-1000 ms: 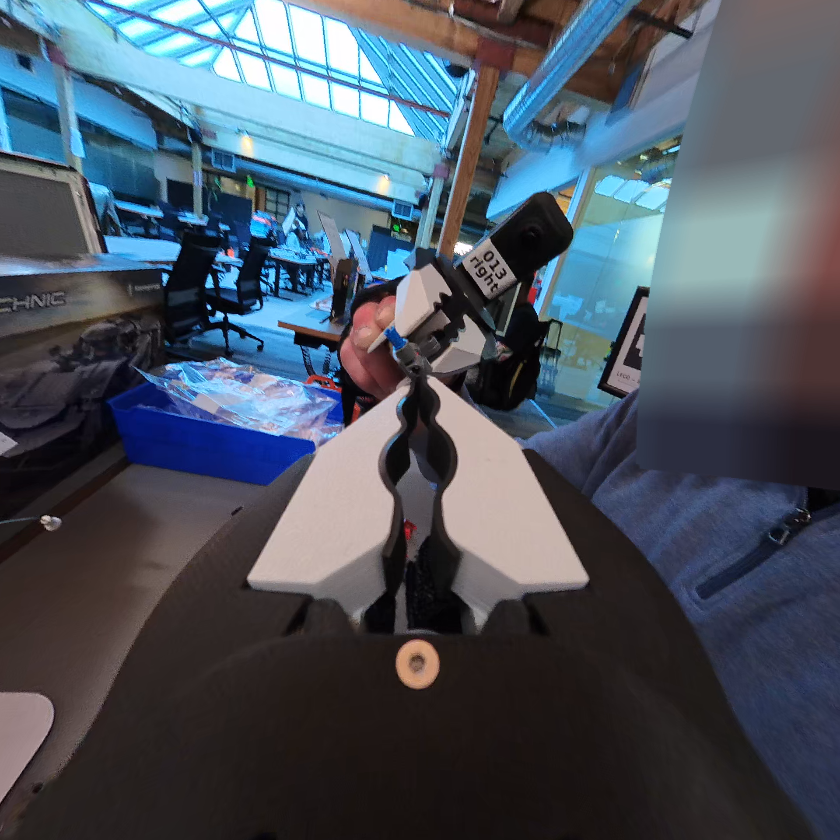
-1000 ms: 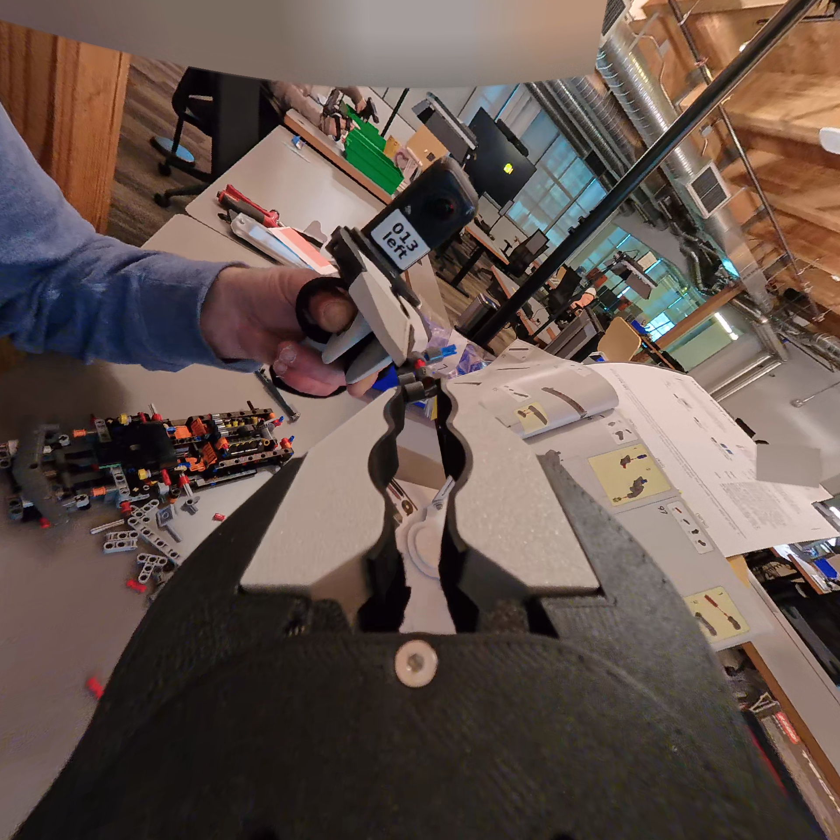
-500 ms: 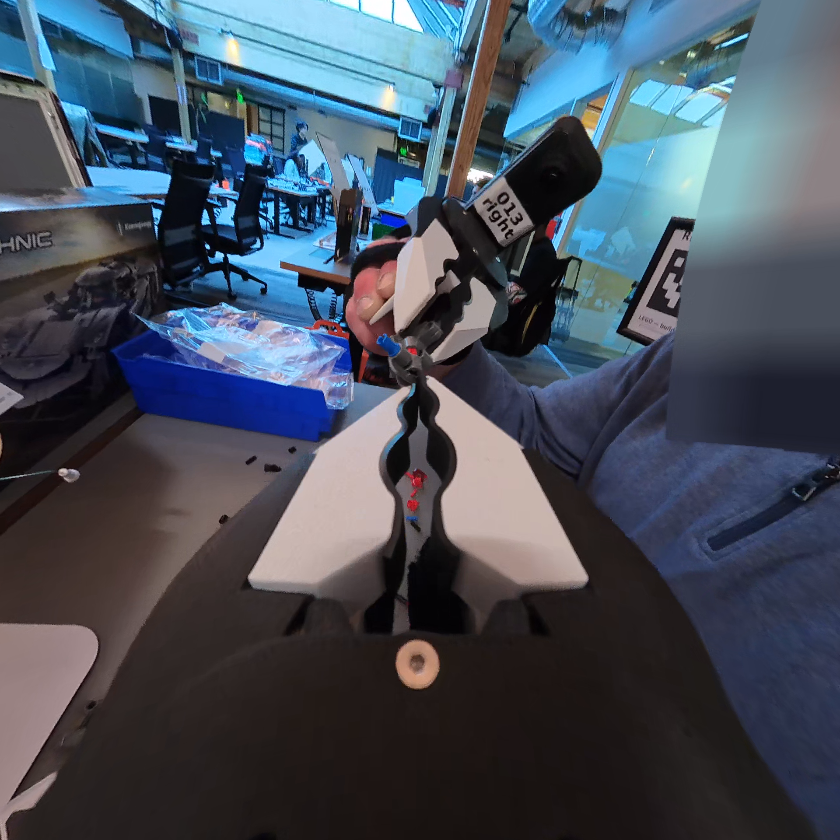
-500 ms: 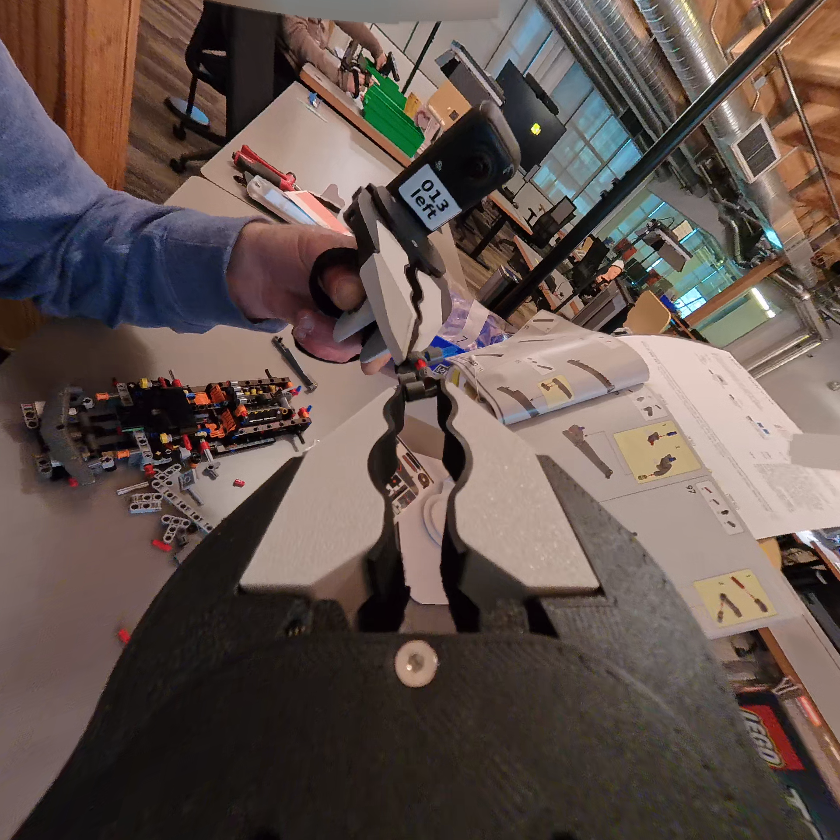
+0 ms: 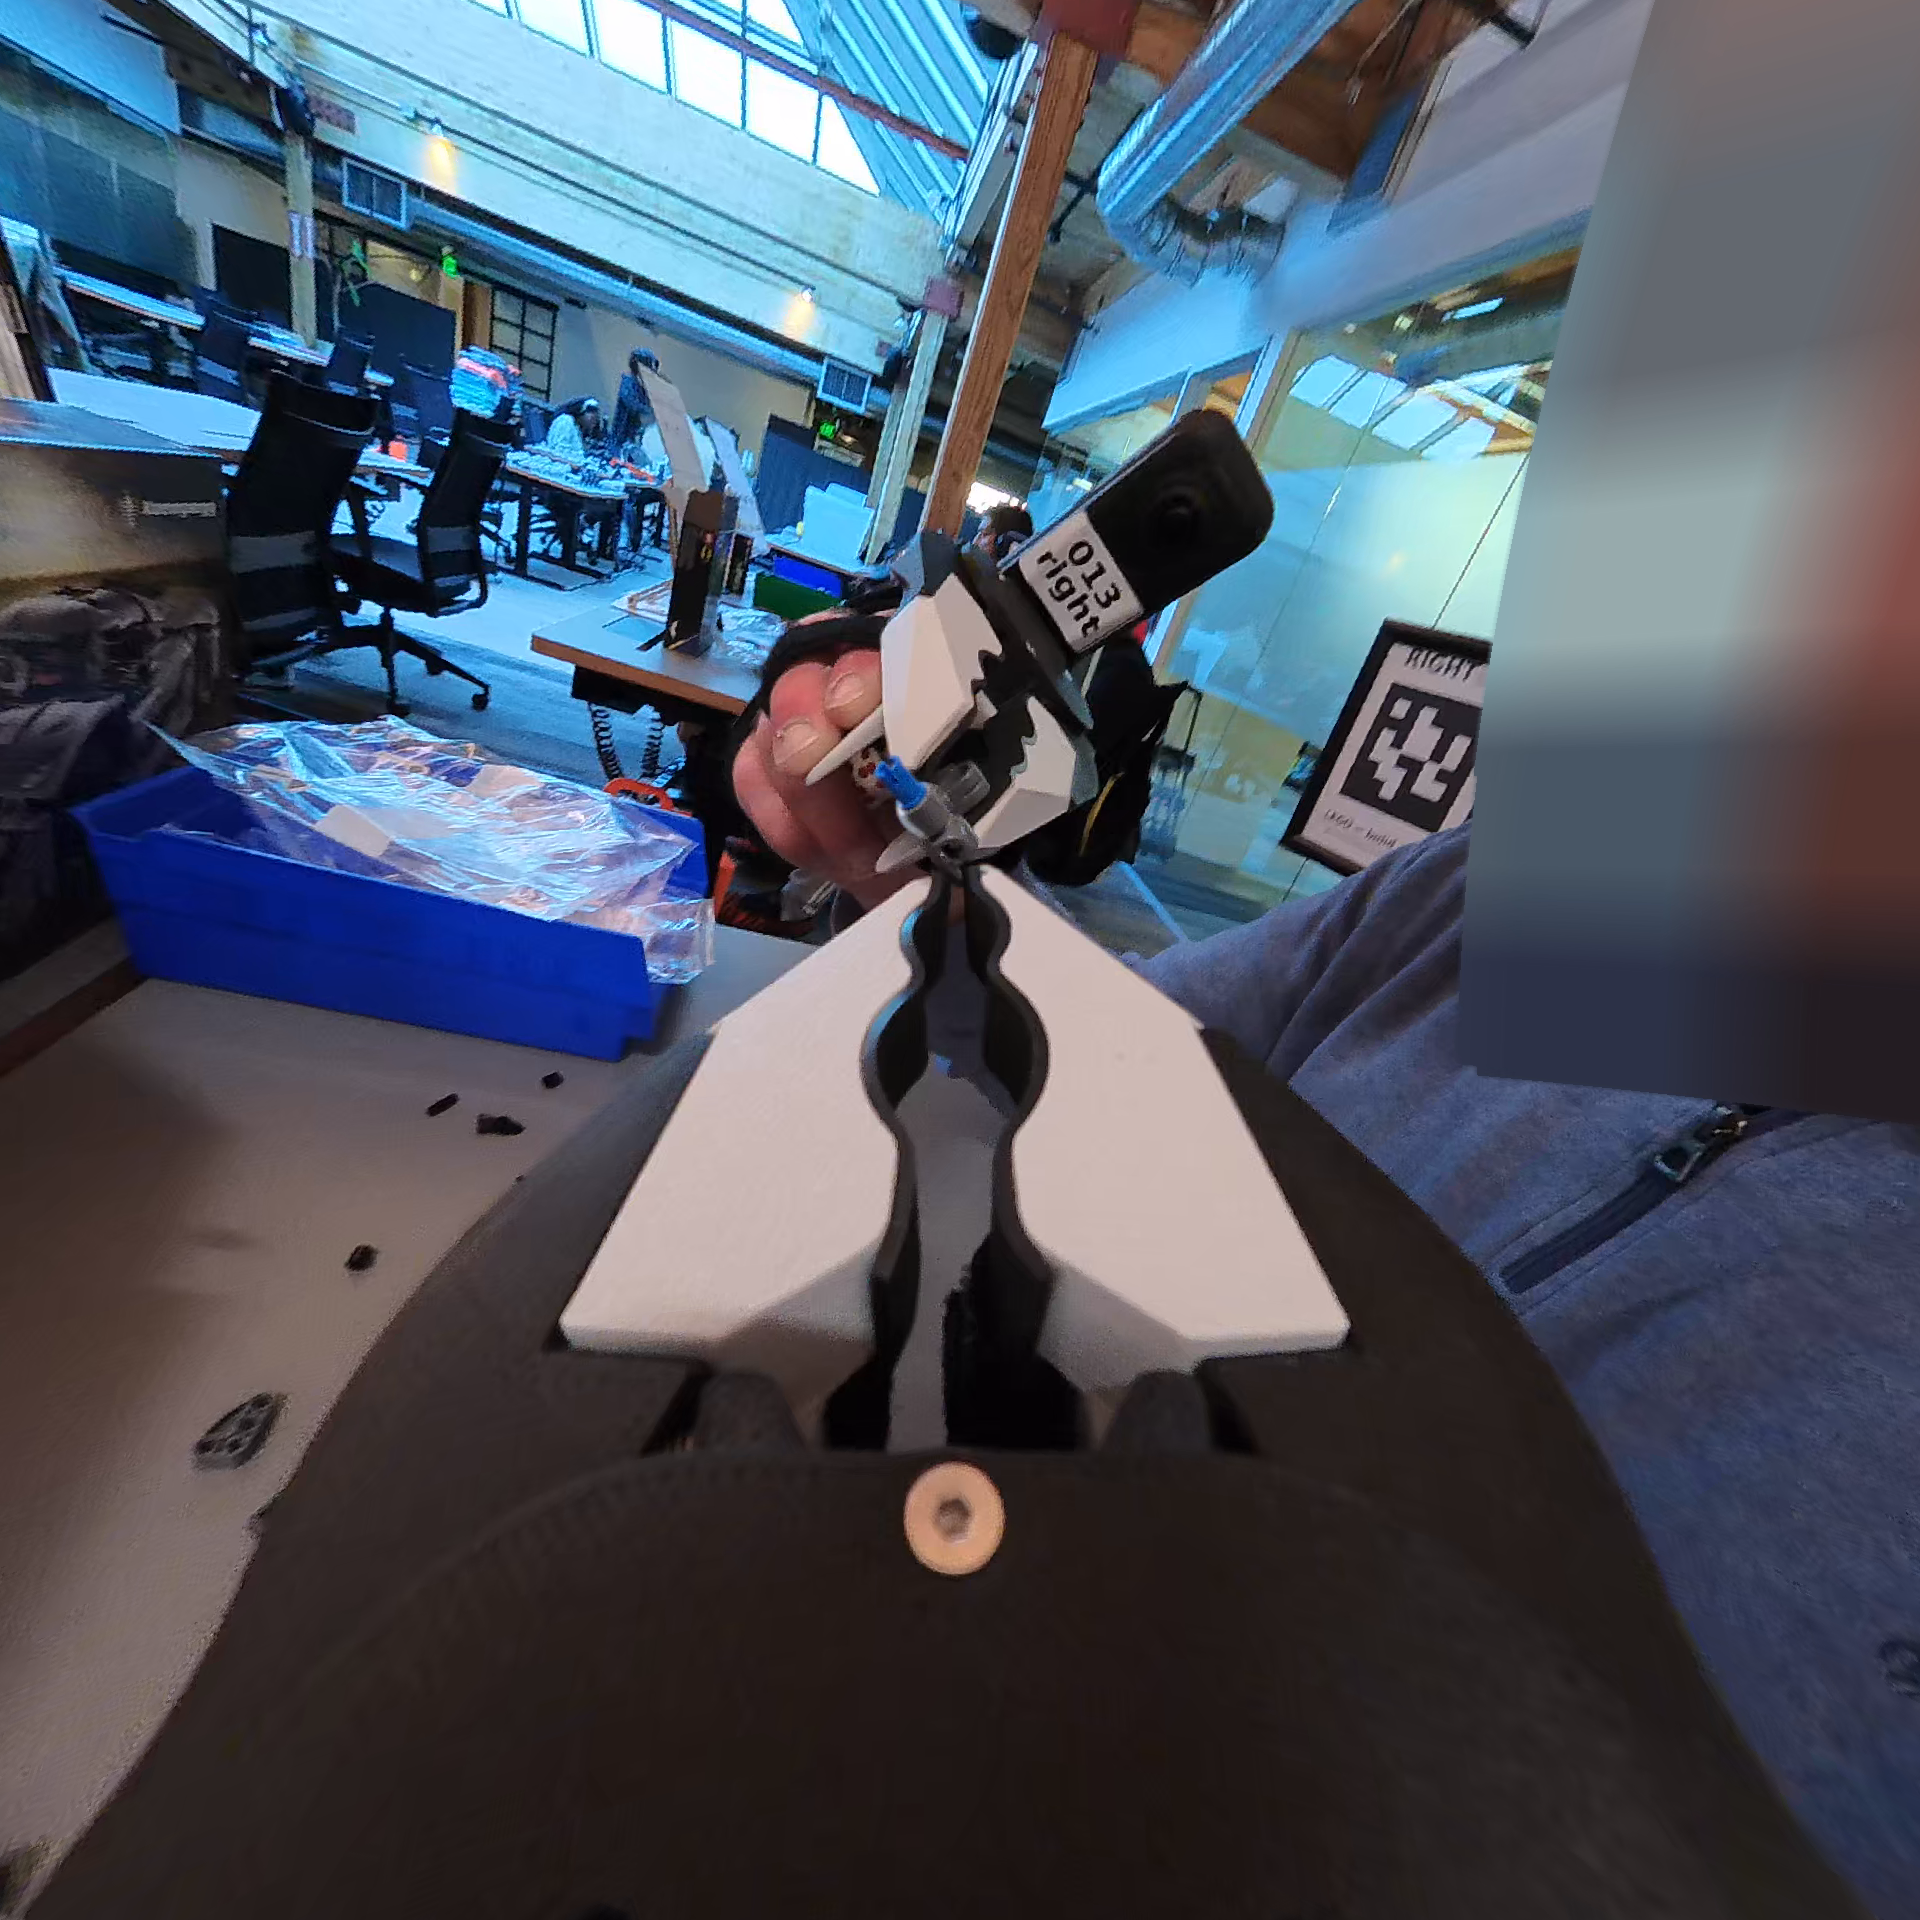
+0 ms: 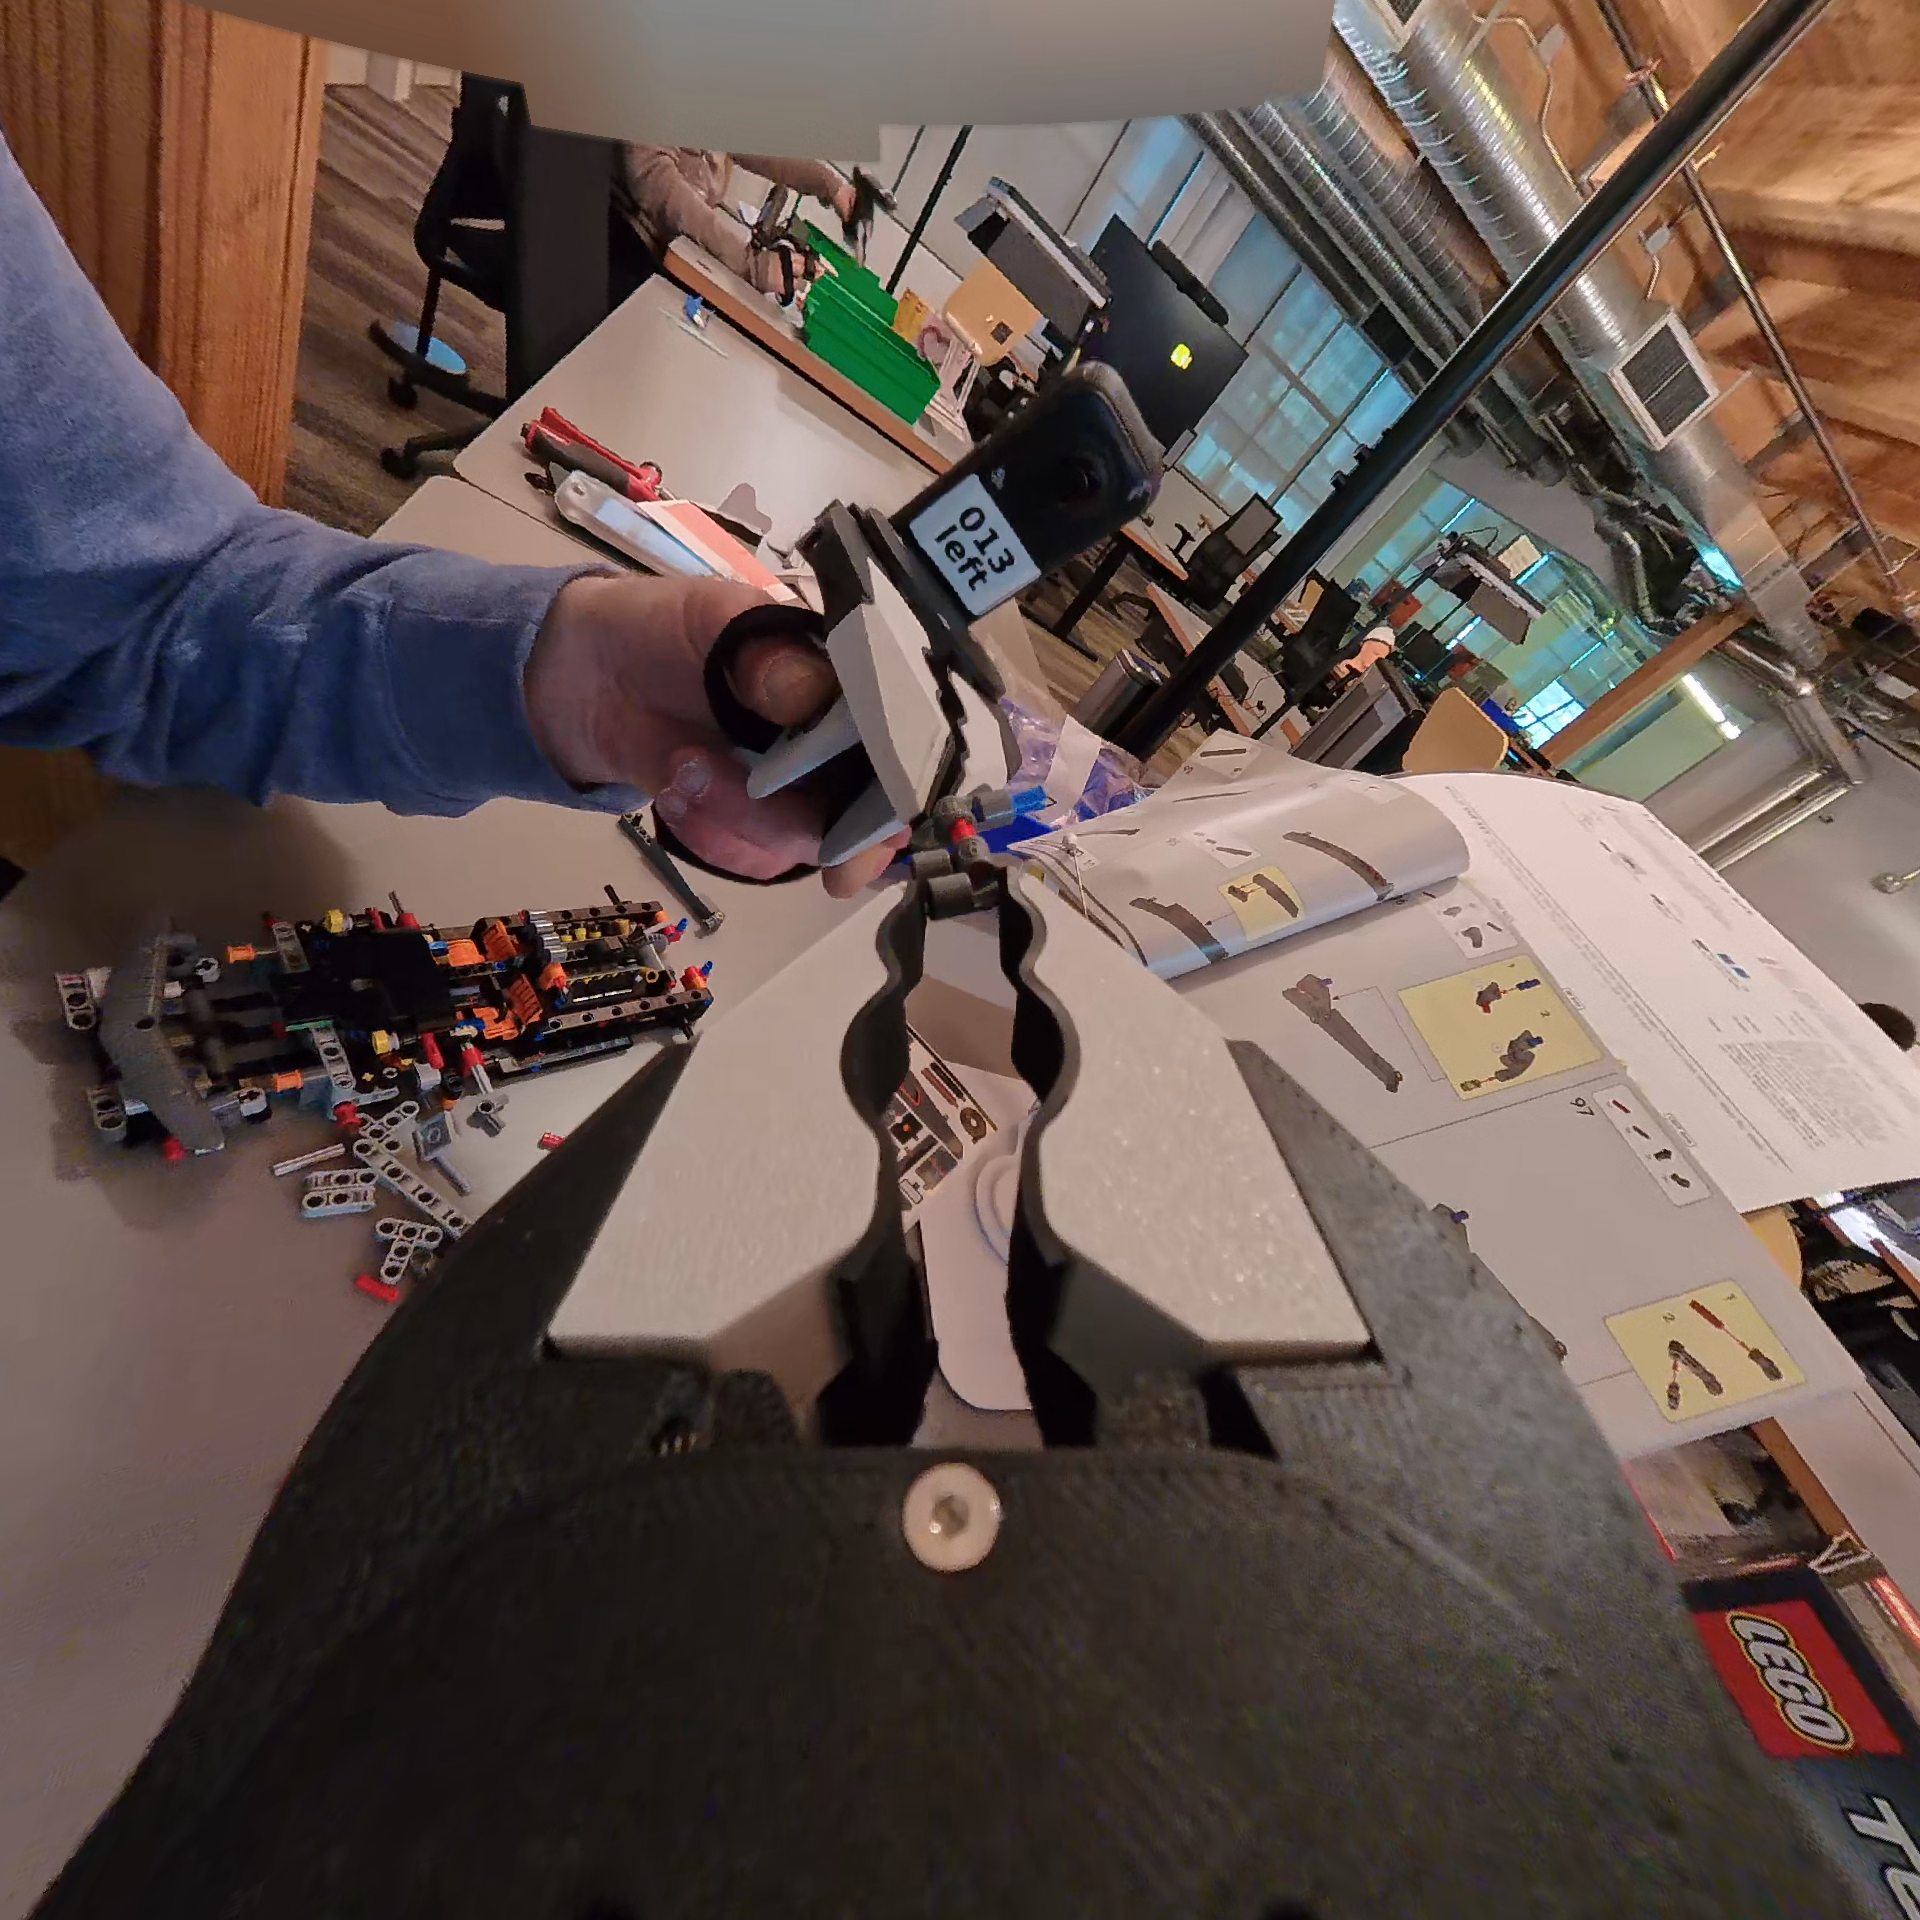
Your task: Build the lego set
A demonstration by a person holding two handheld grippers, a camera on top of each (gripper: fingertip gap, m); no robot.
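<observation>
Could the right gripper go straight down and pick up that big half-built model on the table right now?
Probably not yet. The right gripper is shut on the small grey assembly, shared with the left gripper. The half-built model lies unobstructed.

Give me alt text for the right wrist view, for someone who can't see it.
Above a grey table, the right gripper and the hand-held left gripper meet tip to tip on a small grey, red and blue lego piece. A half-built model lies left; an open instruction booklet lies right.
</observation>
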